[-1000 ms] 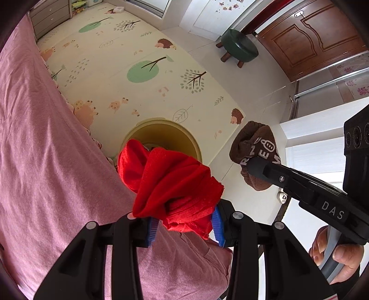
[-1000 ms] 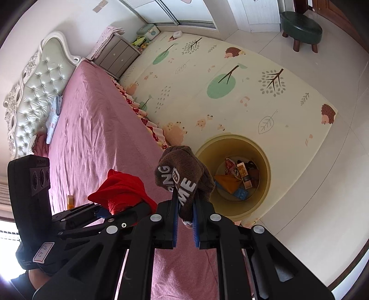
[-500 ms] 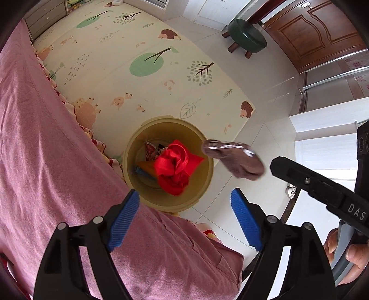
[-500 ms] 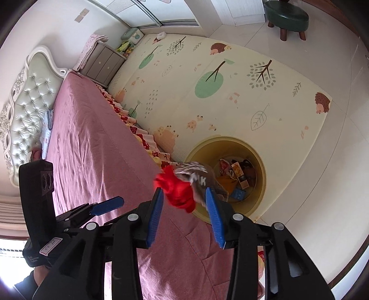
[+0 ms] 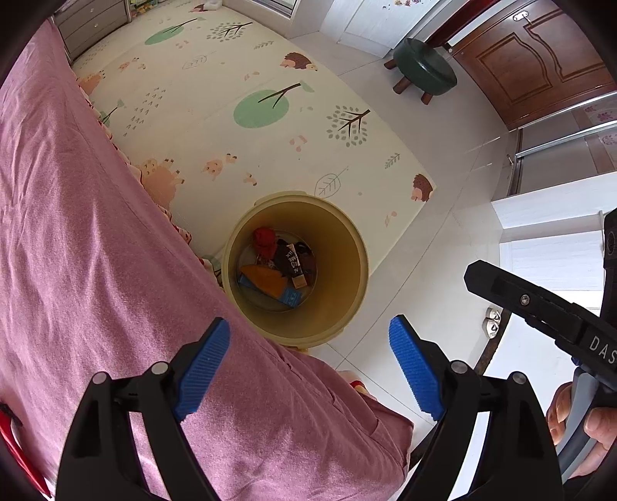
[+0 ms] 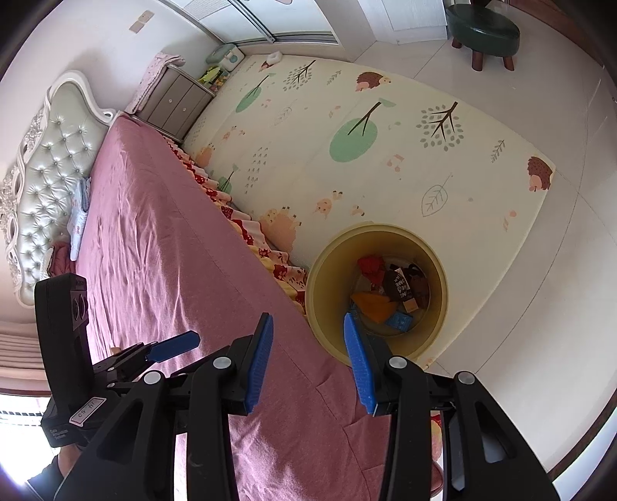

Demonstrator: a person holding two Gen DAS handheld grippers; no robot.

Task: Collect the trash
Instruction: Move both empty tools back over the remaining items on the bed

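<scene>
A yellow round bin (image 5: 347, 246) (image 6: 439, 277) stands on the floor beside the bed. Inside lie a red cloth (image 5: 264, 237) (image 6: 370, 266), a brown cloth with white letters (image 5: 287, 260) (image 6: 399, 285), an orange wrapper (image 5: 262, 277) (image 6: 374, 304) and small boxes. My left gripper (image 5: 308, 366) is open and empty, high above the bed's edge near the bin. My right gripper (image 6: 308, 358) is open and empty above the bed's edge next to the bin; it also shows in the left wrist view (image 5: 540, 304).
A bed with a pink cover (image 5: 77, 250) (image 6: 162, 250) fills the left side. A patterned play mat (image 5: 250, 115) (image 6: 385, 135) covers the floor. A green stool (image 5: 424, 65) (image 6: 482, 23), a wooden door (image 5: 532, 50) and a grey nightstand (image 6: 173, 104) stand farther off.
Both grippers opened. The red cloth left my left gripper and the brown cloth left my right one; both fell and now lie in the yellow bin.
</scene>
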